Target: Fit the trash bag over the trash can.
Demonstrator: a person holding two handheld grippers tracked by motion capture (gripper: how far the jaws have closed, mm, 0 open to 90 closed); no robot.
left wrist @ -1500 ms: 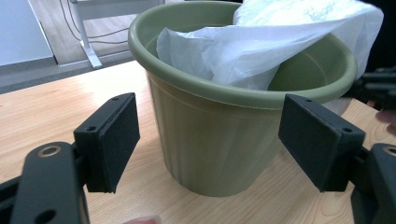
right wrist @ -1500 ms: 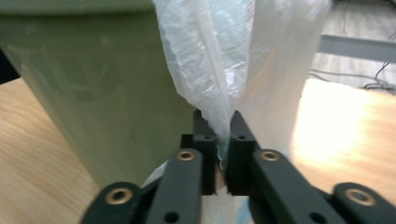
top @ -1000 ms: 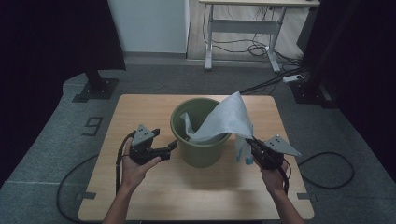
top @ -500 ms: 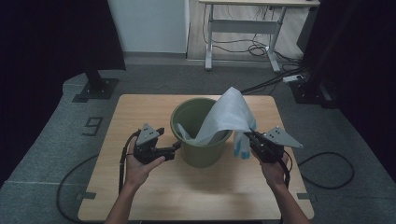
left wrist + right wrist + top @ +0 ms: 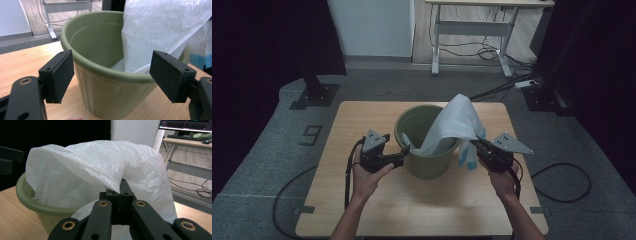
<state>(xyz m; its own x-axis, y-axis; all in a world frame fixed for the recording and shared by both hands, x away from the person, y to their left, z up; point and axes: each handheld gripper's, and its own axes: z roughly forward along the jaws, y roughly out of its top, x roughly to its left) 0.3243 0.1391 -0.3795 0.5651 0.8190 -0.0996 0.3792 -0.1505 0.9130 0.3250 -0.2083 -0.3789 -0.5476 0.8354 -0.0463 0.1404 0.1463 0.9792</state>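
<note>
A green bucket (image 5: 427, 150) stands mid-table. A thin white plastic bag (image 5: 457, 120) rises out of it and drapes over its right rim. My right gripper (image 5: 477, 146) is just right of the bucket, shut on the bag's edge; in the right gripper view the jaws (image 5: 121, 192) pinch the film, with the bag (image 5: 100, 162) billowing over the bucket (image 5: 30, 200). My left gripper (image 5: 404, 151) is open at the bucket's left wall. In the left gripper view its pads (image 5: 60, 75) stand wide apart before the bucket (image 5: 100, 50) and bag (image 5: 160, 32), touching neither.
The wooden table (image 5: 362, 115) has bare room in front of and beside the bucket. A blue-and-white piece (image 5: 468, 159) hangs at the bucket's right side. Behind the table are a desk frame (image 5: 472, 30), floor cables (image 5: 562, 175) and a black stand base (image 5: 314, 92).
My right gripper has risen a little and come left toward the bucket with the bag, which now folds more over the rim. The left gripper has barely moved.
</note>
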